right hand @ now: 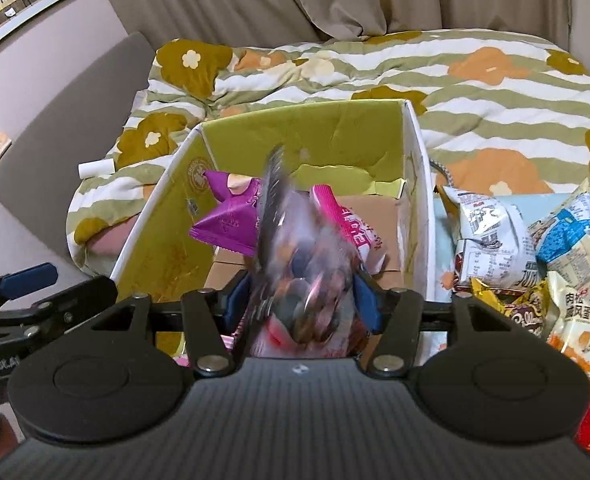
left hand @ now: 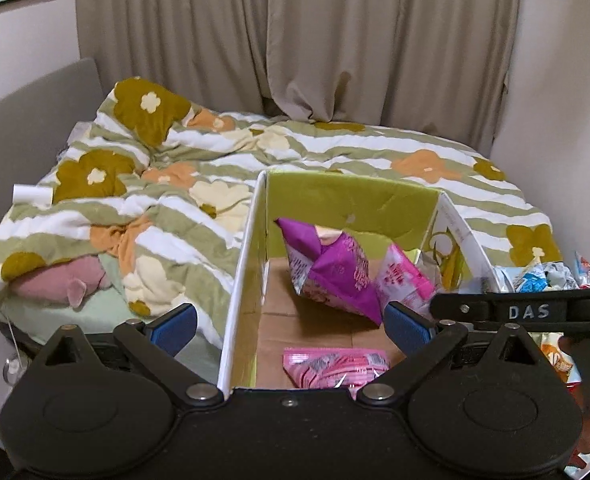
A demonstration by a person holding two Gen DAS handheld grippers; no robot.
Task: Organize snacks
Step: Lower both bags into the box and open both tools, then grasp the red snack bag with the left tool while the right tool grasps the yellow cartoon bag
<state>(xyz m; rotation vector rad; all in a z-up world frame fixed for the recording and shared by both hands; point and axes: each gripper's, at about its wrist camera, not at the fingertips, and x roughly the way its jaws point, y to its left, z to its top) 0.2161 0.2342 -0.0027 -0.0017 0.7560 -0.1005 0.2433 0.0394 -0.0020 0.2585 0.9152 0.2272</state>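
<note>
Right gripper (right hand: 301, 300): jaws spread around blurred packet (right hand: 299, 280) over box (right hand: 415, 152); packet may snag its near wall. Left gripper (left hand: 291, 322): spread, empty.

A bed (left hand: 335, 148) under a striped floral duvet (left hand: 167, 208) carries an open cardboard box (left hand: 241, 280), a heap of snack packets (right hand: 527, 248) just beside it, and a small white roll (left hand: 33, 195).

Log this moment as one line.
right gripper: blurred snack packet between jaws, over box | left gripper: open, empty
</note>
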